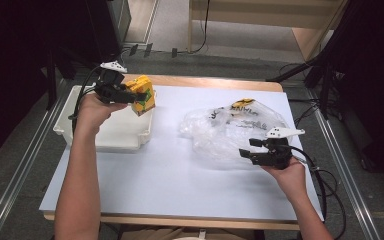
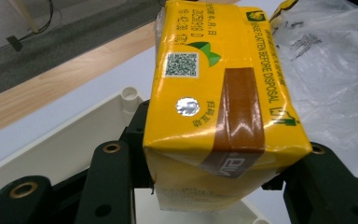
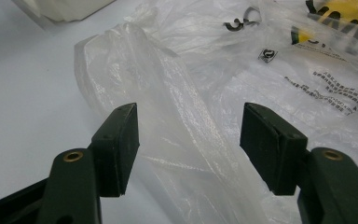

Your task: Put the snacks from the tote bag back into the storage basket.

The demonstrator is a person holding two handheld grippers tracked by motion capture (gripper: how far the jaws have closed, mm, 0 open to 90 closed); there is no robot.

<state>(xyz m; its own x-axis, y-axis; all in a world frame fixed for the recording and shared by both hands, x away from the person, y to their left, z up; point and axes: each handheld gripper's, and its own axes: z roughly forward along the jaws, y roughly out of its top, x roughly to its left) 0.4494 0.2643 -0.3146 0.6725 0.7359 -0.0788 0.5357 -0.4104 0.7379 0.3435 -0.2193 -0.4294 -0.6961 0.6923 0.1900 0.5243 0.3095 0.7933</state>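
A yellow drink carton [image 1: 143, 94] with a brown stripe is clamped in my left gripper [image 1: 130, 94], held above the far right corner of the white tray [image 1: 105, 137]. In the left gripper view the carton [image 2: 219, 93] fills the space between both jaws, with the tray's rim [image 2: 74, 140] beneath. A crumpled clear plastic bag [image 1: 230, 127] with yellow and black print lies on the white tabletop. My right gripper [image 1: 247, 150] sits at the bag's near edge, open. In the right gripper view a fold of the bag [image 3: 186, 126] lies between the spread fingers [image 3: 121, 144], which are not pressing on it.
The white sheet [image 1: 170, 180] covers a wooden table whose far edge [image 1: 210, 82] shows bare wood. The tray stands at the table's left edge. Dark stands and cables crowd the floor around the table.
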